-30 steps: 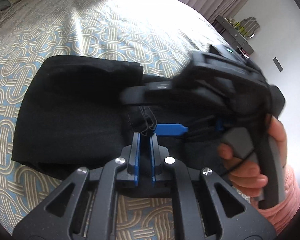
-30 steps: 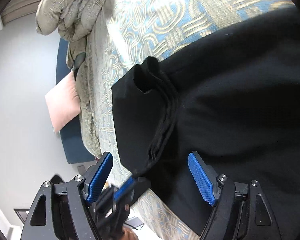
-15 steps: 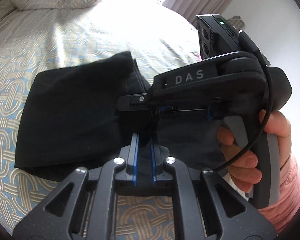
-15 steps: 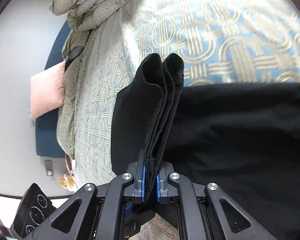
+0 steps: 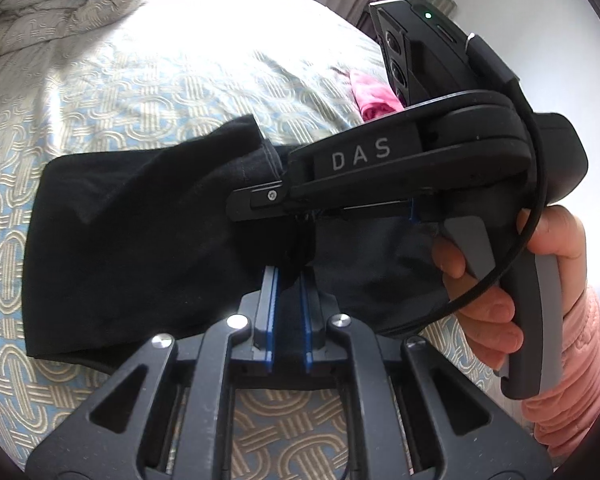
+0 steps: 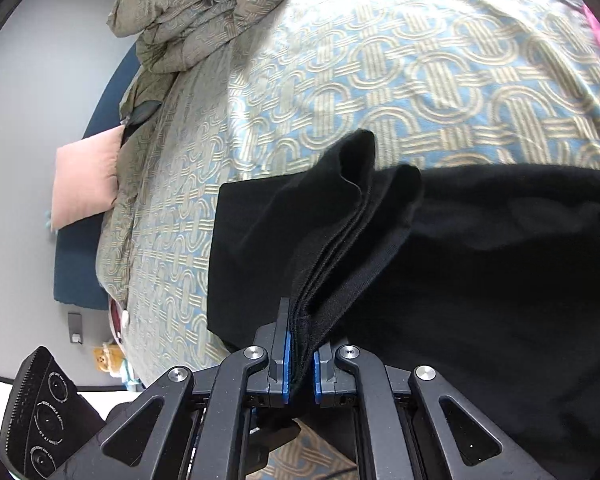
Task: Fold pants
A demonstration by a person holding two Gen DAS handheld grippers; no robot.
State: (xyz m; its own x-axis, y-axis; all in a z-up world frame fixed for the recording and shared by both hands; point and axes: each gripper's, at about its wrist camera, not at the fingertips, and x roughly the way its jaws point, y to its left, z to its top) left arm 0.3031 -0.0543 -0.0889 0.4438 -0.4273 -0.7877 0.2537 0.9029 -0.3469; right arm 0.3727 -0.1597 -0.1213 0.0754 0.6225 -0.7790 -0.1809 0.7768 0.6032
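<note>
Gripping the black pants (image 6: 480, 264) on the patterned bed (image 6: 380, 80), I have the left tool (image 5: 288, 280) and the right tool (image 6: 300, 344) each clamped on a bunched fabric edge. Bare bedspread lies open beyond the pants, toward the rumpled duvet (image 6: 204, 12).

Strong daylight is cast from beyond the jaws; the bed (image 5: 204, 40) is overexposed there, and edges are bent by fisheye.

Both grippers angle downward: left gripper (image 5: 288, 292) pinched shut on black fabric, right gripper (image 6: 300, 356) likewise clamped.
</note>
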